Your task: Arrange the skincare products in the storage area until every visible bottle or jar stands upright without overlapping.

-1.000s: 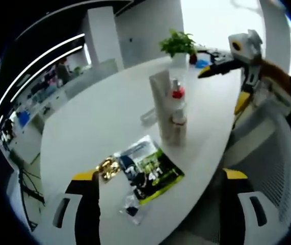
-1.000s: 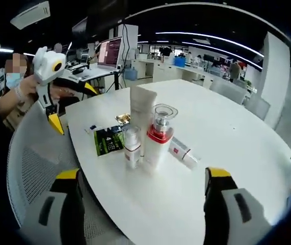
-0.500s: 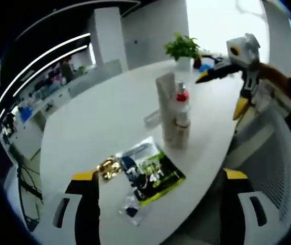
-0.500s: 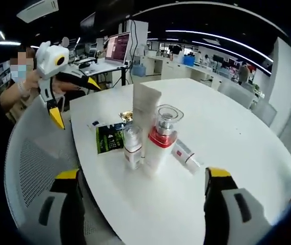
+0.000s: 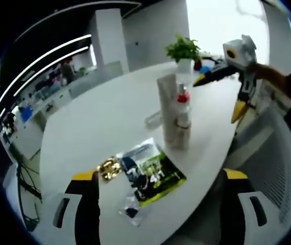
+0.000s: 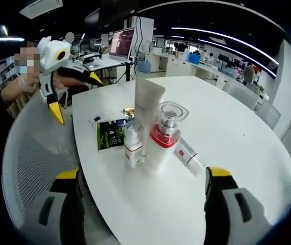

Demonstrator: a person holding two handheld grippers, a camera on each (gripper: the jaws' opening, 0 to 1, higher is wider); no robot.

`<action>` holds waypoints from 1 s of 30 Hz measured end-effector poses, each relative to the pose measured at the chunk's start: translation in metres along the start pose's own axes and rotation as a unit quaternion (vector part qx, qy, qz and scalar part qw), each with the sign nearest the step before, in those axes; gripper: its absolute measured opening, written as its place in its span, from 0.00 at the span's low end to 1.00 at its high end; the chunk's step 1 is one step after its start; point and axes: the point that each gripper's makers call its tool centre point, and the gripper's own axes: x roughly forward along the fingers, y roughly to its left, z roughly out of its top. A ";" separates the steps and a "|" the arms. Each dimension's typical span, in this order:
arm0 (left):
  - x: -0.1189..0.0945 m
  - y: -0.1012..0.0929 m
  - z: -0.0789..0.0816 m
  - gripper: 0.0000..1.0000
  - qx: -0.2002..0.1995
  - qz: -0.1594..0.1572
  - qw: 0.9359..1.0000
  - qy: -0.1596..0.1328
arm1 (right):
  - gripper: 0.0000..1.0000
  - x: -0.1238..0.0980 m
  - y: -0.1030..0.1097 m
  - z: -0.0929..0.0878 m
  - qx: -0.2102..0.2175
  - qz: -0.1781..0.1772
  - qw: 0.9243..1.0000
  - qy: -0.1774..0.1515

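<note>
On the white table three skincare items stand upright close together: a tall white tube, a clear-capped bottle with a red collar and a small white bottle. A white tube lies flat just behind them. In the left gripper view the tall tube, red-collared bottle and lying tube appear mid-table. My left gripper is open over the table's near edge. My right gripper is open, short of the bottles. Each gripper appears open in the other's view: right, left.
A green sachet, a gold packet and a small blue sachet lie near the table edge. A potted plant stands at the far end. A mesh chair and a person's hands are beside the table.
Both views have shifted slightly with the hands. The bottles, tubes and sachets stay where they were, and both grippers remain open.
</note>
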 end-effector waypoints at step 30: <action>-0.001 0.011 -0.004 0.97 -0.025 0.004 1.000 -0.017 | 0.77 0.025 -0.065 -0.021 -0.038 0.007 0.997 0.072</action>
